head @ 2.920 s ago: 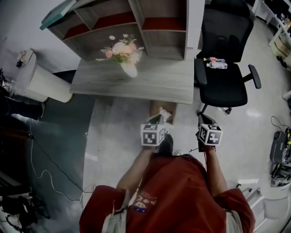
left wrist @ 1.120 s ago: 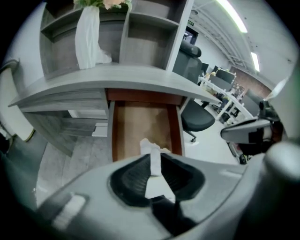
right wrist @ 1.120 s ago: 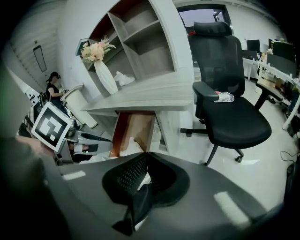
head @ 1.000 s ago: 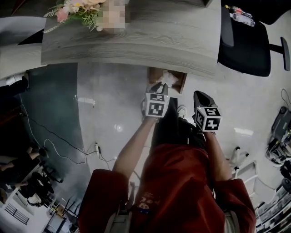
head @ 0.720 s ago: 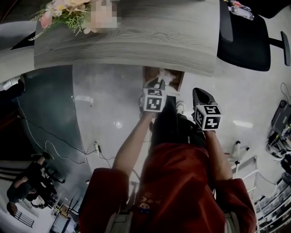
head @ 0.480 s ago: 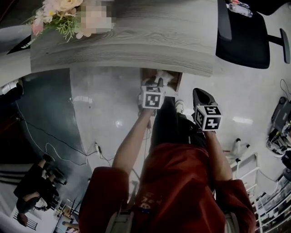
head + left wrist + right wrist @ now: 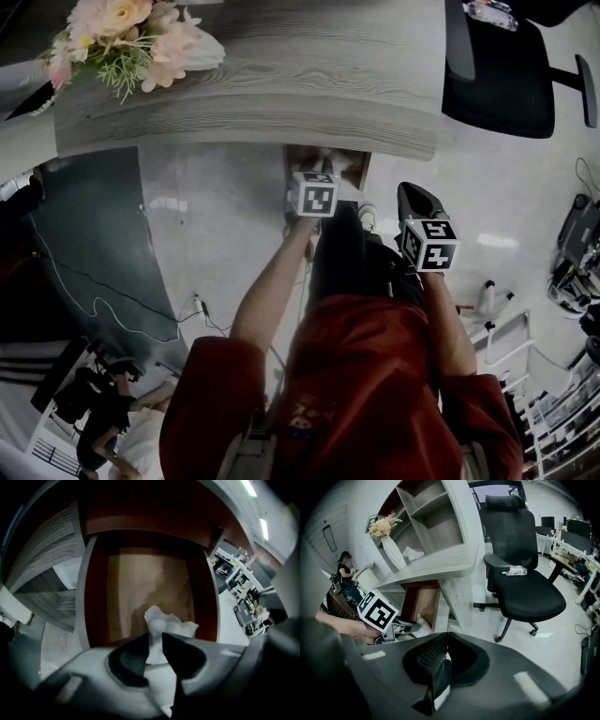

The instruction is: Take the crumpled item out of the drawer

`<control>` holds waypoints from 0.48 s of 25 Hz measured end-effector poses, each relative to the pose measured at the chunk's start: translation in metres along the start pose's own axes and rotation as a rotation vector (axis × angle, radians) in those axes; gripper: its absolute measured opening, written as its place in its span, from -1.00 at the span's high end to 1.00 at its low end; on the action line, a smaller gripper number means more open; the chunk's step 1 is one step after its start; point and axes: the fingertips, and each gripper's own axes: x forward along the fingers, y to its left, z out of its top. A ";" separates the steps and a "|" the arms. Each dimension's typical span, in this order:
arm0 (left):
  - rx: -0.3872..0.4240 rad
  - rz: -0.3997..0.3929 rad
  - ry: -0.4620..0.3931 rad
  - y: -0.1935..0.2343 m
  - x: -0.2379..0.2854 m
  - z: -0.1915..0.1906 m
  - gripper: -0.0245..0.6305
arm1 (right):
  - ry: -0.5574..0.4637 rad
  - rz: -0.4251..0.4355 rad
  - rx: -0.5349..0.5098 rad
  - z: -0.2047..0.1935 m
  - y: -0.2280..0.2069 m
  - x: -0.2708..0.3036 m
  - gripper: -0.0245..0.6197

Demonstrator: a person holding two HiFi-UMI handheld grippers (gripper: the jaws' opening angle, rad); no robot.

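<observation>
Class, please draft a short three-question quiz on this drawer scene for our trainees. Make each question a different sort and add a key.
1. True or false: the drawer under the desk is pushed shut.
2. Multiple choice: what lies on the seat of the office chair? A) a plastic bottle B) a vase C) a book
3. Short answer: what stands between the jaws of the left gripper?
Key: 1. False, it is pulled open. 2. A. 3. The crumpled white paper; the jaws are closing on it.
</observation>
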 end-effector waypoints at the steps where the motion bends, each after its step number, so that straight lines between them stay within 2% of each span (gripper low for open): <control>1: -0.004 0.003 0.004 0.000 0.001 -0.001 0.66 | 0.001 -0.004 -0.003 0.000 0.000 0.000 0.92; 6: 0.003 0.017 0.020 0.002 0.004 -0.002 0.72 | 0.006 -0.010 -0.022 -0.001 -0.001 0.001 0.92; 12: 0.085 0.018 0.023 -0.004 0.001 -0.005 0.90 | 0.001 -0.007 -0.024 -0.001 0.004 -0.002 0.92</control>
